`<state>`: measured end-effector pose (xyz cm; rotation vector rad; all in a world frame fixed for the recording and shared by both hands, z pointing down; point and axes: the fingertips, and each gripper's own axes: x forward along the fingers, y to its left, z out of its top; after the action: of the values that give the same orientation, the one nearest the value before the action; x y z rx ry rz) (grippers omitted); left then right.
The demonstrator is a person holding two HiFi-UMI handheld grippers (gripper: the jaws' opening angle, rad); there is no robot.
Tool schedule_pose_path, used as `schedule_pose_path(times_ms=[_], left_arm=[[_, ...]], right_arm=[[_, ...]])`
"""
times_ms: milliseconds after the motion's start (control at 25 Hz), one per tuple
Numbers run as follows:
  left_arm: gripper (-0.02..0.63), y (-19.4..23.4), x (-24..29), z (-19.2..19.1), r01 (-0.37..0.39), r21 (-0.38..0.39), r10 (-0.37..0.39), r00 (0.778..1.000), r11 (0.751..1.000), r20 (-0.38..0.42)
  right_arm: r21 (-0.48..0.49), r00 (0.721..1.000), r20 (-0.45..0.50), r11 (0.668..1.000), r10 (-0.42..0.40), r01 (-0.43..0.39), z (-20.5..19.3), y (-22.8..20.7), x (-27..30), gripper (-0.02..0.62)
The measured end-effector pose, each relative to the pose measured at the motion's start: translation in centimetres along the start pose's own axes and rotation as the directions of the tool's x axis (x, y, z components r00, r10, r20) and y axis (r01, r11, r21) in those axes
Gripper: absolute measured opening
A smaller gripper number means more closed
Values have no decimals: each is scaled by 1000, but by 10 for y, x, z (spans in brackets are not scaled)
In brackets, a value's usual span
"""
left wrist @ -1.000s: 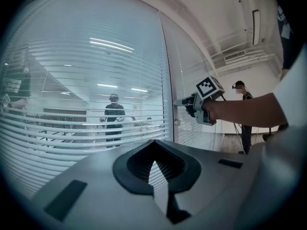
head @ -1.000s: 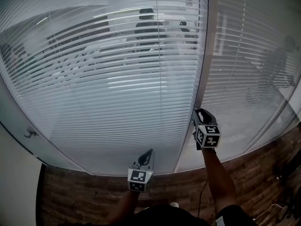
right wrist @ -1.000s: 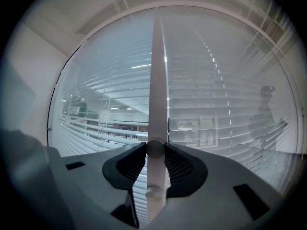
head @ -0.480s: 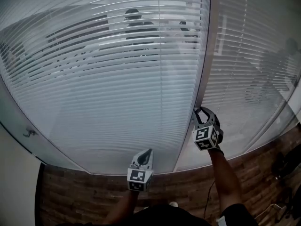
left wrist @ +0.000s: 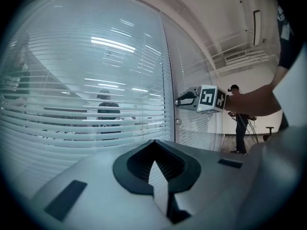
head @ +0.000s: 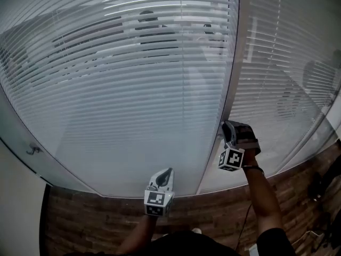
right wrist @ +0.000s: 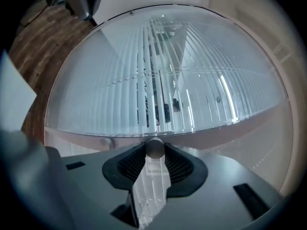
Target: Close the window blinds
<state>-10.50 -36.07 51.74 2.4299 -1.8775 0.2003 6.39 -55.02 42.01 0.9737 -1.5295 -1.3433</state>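
White slatted blinds (head: 133, 89) hang behind curved glass, their slats partly tilted, so figures show through. A pale frame post (head: 230, 79) divides the panes. My right gripper (head: 227, 128) is at this post, rolled onto its side, and shut on a small round metal knob (right wrist: 154, 148) that sits between its pads. The left gripper view shows that right gripper (left wrist: 184, 98) against the post, with a second small knob (left wrist: 178, 121) just below it. My left gripper (head: 167, 173) hangs low in front of the glass, shut and holding nothing.
A brick-patterned floor (head: 80, 217) runs along the base of the glass. A small hook (head: 34, 151) sticks out at the left edge beside a white wall (head: 16, 207). A person (head: 146, 20) sits behind the blinds; another person (left wrist: 238, 119) stands far right.
My right gripper has rolled about its own axis on the knob, its marker cube swinging down and to the left. The left gripper has stayed where it was.
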Motion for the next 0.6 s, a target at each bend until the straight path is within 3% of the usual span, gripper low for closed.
schedule_pose_path(times_ms=[320, 400, 480, 600], left_arm=[[0, -1, -3, 4, 3, -15, -3, 1000, 1000, 0], [0, 1, -3, 1, -6, -9, 6, 1000, 1000, 2], [0, 1, -3, -1, -12, -9, 12, 1000, 1000, -8], [0, 2, -4, -4, -12, -20, 12, 1000, 1000, -20]], right_arm=[[-198, 999, -2, 980, -36, 35, 1, 2, 1, 127], [-127, 999, 23, 991, -36, 38, 1, 1, 1, 127], [34, 999, 42, 999, -26, 25, -2, 0, 0, 127], [295, 998, 61, 955, -15, -4, -1, -9, -7, 129]])
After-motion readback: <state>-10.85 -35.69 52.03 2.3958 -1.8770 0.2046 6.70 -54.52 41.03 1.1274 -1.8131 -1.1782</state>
